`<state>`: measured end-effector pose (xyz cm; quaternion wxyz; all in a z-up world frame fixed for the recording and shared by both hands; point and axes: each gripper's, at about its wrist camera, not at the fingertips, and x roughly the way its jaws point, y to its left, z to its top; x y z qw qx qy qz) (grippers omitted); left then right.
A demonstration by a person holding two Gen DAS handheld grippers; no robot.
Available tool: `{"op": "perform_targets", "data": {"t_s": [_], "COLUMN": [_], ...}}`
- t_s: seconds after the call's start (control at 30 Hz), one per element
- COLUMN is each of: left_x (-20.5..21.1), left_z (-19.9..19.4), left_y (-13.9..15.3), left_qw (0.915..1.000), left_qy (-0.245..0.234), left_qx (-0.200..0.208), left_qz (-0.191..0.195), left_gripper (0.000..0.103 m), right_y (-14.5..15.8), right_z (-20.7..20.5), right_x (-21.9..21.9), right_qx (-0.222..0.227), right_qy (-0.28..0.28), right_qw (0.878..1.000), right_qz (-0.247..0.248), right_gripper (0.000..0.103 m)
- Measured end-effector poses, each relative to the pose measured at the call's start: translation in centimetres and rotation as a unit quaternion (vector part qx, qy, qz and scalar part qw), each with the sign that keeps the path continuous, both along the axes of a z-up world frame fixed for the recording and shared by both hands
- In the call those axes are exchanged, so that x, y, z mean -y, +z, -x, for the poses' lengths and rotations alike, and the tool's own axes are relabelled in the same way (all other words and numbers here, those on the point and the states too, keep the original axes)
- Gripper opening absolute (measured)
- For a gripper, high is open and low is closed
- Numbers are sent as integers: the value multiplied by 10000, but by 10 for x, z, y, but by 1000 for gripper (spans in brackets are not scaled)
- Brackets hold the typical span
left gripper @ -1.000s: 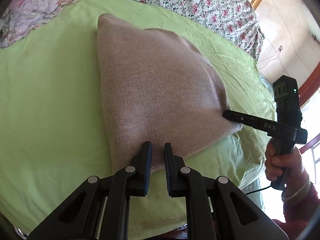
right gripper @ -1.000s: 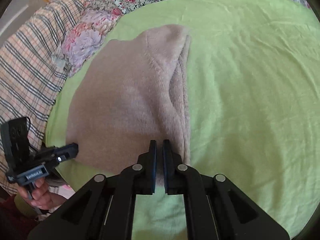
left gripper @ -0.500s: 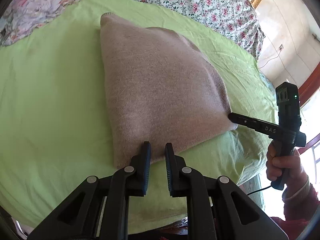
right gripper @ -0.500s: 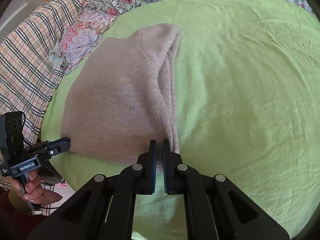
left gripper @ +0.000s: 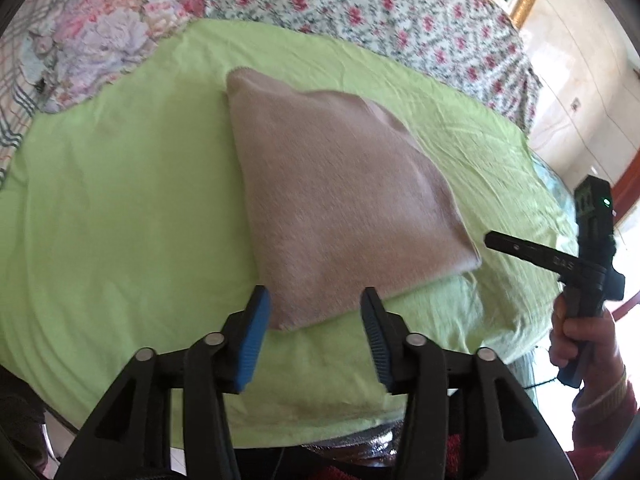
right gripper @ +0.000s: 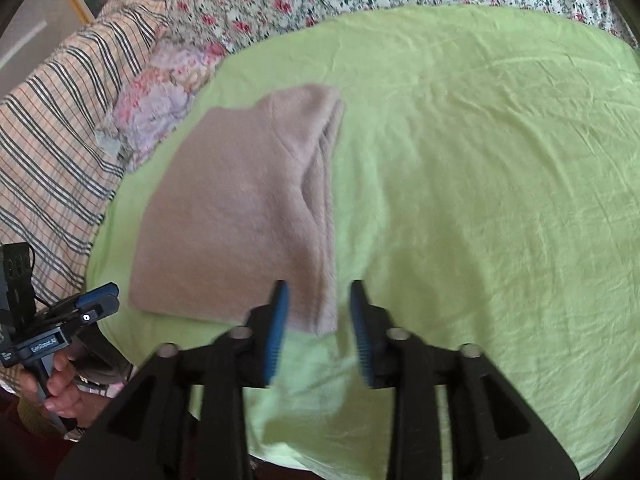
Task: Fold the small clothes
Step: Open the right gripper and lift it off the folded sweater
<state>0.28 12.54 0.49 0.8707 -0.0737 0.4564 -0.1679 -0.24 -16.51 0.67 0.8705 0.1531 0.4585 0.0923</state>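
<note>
A folded beige knit garment (left gripper: 340,208) lies flat on the green sheet (left gripper: 120,220); it also shows in the right wrist view (right gripper: 240,220), with stacked layers along its right edge. My left gripper (left gripper: 316,304) is open and empty, its jaws on either side of the garment's near corner, just above it. My right gripper (right gripper: 318,292) is open and empty at the garment's other near corner. In the left wrist view the right gripper (left gripper: 492,238) hovers just off the garment's right corner. In the right wrist view the left gripper (right gripper: 108,294) sits off its left corner.
The green sheet (right gripper: 480,200) covers a bed, with floral bedding (left gripper: 360,8) behind and a plaid blanket (right gripper: 44,152) to the left. A floral pillow (left gripper: 100,48) lies at the sheet's far left. The bed's front edge drops off just below both grippers.
Both grippers have opened and let go of the garment's near corners. They have pulled back slightly, and the garment now lies flat on the sheet.
</note>
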Motion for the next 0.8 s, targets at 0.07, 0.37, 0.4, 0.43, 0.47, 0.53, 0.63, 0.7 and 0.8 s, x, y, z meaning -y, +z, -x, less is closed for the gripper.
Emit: {"op": "perform_targets", "data": {"t_s": [0.07, 0.37, 0.4, 0.43, 0.47, 0.53, 0.63, 0.7, 0.8], "left_x": [-3, -7, -6, -5, -5, -4, -3, -3, -5], "left_z": [-1, 12, 14, 17, 19, 24, 30, 30, 22], "left_y": [5, 10, 10, 11, 11, 11, 9, 8, 6], "left_qw": [9999, 9973, 9968, 9958, 9951, 9933, 9923, 9918, 9913], "left_qy": [104, 329, 355, 393, 412, 471, 498, 537, 593], "left_qx": [77, 149, 164, 189, 204, 245, 270, 293, 275], "left_qz": [-102, -637, -702, -808, -874, -1028, -1101, -1119, -1144], "left_gripper": [55, 73, 75, 76, 78, 80, 82, 82, 82], "right_y": [3, 11, 12, 12, 13, 14, 15, 14, 14], "right_z": [1, 22, 24, 28, 30, 35, 41, 41, 32], "right_x": [-6, -31, -33, -35, -37, -40, -46, -50, -54], "right_qx": [50, 141, 153, 167, 179, 224, 327, 371, 381], "right_qy": [89, 480, 538, 592, 631, 730, 895, 929, 959], "right_qw": [9999, 9986, 9982, 9977, 9973, 9963, 9940, 9928, 9924], "right_qz": [26, 146, 208, 278, 326, 404, 535, 655, 673], "right_gripper": [37, 54, 60, 63, 69, 75, 80, 84, 84]}}
